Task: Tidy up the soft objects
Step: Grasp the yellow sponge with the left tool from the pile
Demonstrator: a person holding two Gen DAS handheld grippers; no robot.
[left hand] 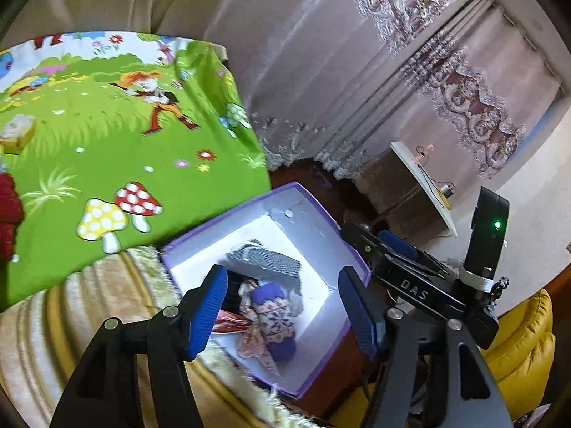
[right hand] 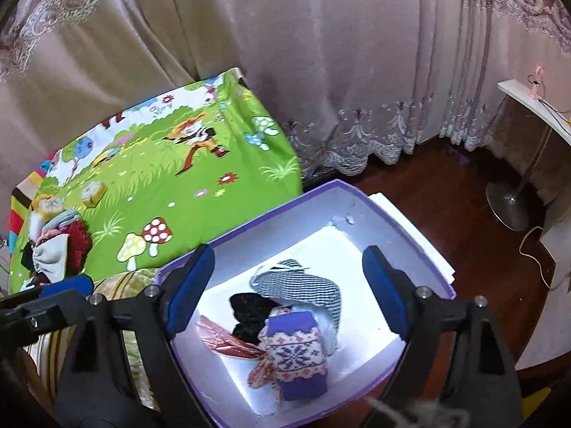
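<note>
Pink lace-trim curtains (right hand: 357, 53) at back, dark wood floor (right hand: 446, 192), fan base (right hand: 508, 207) & white shelf (right hand: 535, 105) at right.

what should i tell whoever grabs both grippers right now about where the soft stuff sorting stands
Left gripper: open, empty, above the box.
Right gripper: open, empty, above the same box.
Purple cardboard box with white inside: beside the green cartoon-print mat. It holds a purple snowflake-knit sock, a black-and-white checked cloth, a black fabric piece and a red patterned cloth.
Done: those four are in.
Left: the pile of soft items at the mat's far end, red fuzzy piece included.
</note>
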